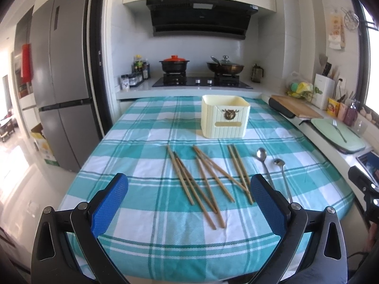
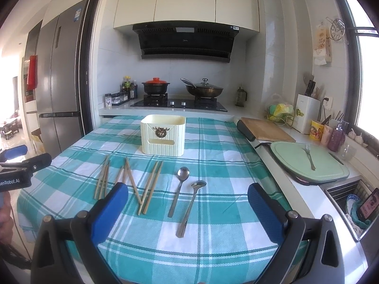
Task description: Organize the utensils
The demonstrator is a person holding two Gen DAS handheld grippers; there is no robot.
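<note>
Several wooden chopsticks lie scattered in the middle of the teal checked tablecloth; they also show in the right wrist view. Two metal spoons lie to their right. A cream utensil holder stands upright behind them. My left gripper is open and empty above the near chopstick ends. My right gripper is open and empty above the spoon handles.
A stove with a red-lidded pot and a wok sits at the back. A wooden board, a green board with a fork and a sink line the right counter. A fridge stands left.
</note>
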